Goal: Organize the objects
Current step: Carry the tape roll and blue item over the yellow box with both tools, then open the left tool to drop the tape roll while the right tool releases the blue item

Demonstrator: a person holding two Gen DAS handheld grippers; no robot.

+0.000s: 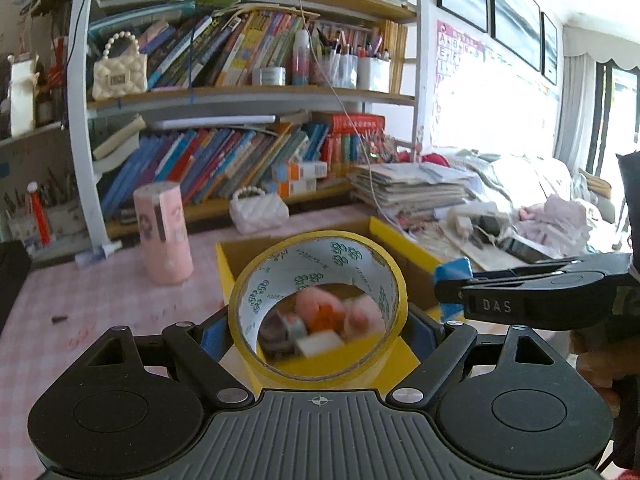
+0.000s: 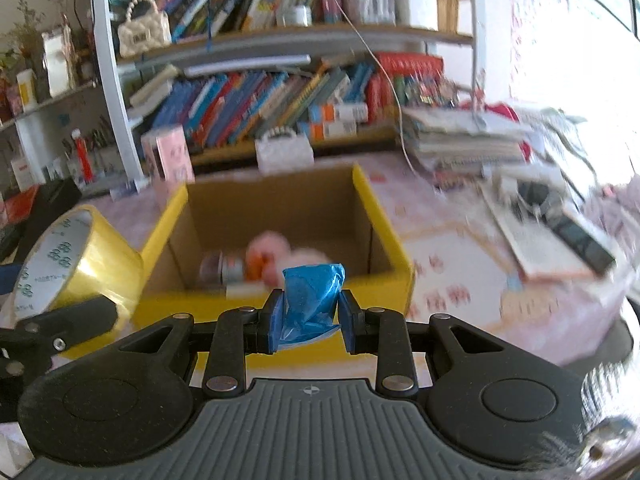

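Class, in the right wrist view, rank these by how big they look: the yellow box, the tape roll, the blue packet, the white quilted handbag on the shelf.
1. yellow box
2. tape roll, though its nearness to the camera inflates it
3. and 4. blue packet and white quilted handbag look alike, so unranked; the packet is far nearer.

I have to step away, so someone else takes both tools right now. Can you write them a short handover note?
Left tool: shut on the yellow tape roll, held up in front of the yellow cardboard box.
Right tool: shut on a small blue packet, also at the box's near edge.
Done: a few blurred items, pink and orange among them, already lie in the box.
Left: drop the tape and the packet in. A pink cylinder and a white quilted purse stand on the table behind it; they may go next.
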